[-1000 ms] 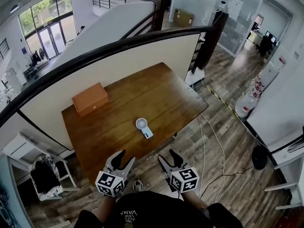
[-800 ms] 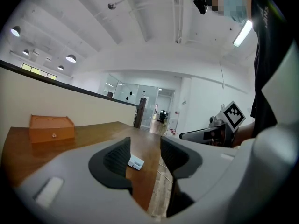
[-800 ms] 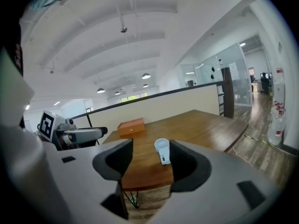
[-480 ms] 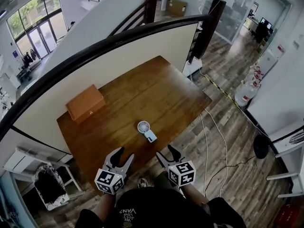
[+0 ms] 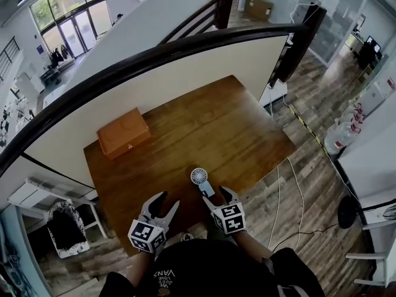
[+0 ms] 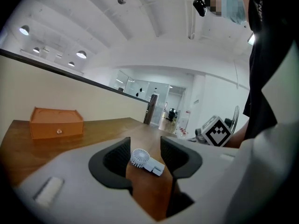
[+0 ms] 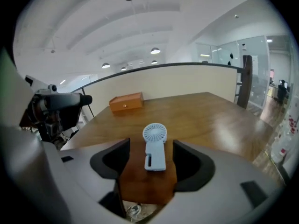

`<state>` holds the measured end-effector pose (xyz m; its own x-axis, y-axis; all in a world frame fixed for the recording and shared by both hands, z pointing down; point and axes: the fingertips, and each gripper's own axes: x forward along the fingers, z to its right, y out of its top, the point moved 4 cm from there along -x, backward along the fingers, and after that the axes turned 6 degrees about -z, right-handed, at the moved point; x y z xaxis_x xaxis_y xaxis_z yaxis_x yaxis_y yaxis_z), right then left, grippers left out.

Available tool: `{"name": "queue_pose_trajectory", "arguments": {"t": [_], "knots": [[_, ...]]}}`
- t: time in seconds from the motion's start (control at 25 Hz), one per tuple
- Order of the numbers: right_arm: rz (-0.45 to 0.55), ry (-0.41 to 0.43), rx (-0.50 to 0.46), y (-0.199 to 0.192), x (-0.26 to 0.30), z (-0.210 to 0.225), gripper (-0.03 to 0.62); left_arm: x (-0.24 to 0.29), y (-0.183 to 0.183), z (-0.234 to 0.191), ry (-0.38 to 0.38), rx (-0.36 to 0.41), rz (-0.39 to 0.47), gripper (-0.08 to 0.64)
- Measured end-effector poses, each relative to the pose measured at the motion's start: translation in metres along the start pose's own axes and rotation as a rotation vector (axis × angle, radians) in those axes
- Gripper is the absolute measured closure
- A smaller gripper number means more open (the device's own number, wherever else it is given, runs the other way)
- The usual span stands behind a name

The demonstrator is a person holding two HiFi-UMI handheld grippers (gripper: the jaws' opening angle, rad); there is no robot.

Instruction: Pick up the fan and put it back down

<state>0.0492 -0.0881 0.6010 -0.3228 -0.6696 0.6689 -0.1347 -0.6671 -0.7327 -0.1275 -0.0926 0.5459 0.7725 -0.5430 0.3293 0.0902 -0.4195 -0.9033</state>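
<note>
A small white hand-held fan (image 5: 201, 180) lies flat on the wooden table (image 5: 235, 129) near its front edge, round head away from me. My right gripper (image 5: 216, 195) is just at the fan's handle, and its jaws are opening. In the right gripper view the fan (image 7: 154, 146) lies between and just beyond the jaw tips of the right gripper (image 7: 152, 149), and the pads do not touch it. My left gripper (image 5: 166, 202) hangs open at the table's front edge, left of the fan. Seen from the left gripper (image 6: 145, 143), the fan (image 6: 145, 160) lies further off, in line with the gap between the jaws.
An orange wooden box (image 5: 124, 132) stands at the table's far left corner, also seen as the box (image 6: 56, 122) and the box (image 7: 126, 101). A cream partition with a dark rail (image 5: 185, 48) backs the table. Cables (image 5: 278, 190) lie on the floor right of it; a white chair (image 5: 62, 228) stands at left.
Both grippers have moved forward and down to the table's front edge. The right one has closed in on the fan's handle and its jaws stand wider.
</note>
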Motion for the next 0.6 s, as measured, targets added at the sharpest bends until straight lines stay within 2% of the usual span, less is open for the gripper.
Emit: {"name": "queue_pose_trajectory", "arguments": {"t": [0.28, 0.6], "knots": [[-0.211, 0.079, -0.108, -0.015, 0.062, 0.005, 0.336, 0.018, 0.007, -0.013, 0.085, -0.044, -0.005, 0.374], [-0.340, 0.086, -0.243, -0.023, 0.095, 0.010, 0.342, 0.012, 0.004, -0.027, 0.189, -0.074, -0.006, 0.374]]}}
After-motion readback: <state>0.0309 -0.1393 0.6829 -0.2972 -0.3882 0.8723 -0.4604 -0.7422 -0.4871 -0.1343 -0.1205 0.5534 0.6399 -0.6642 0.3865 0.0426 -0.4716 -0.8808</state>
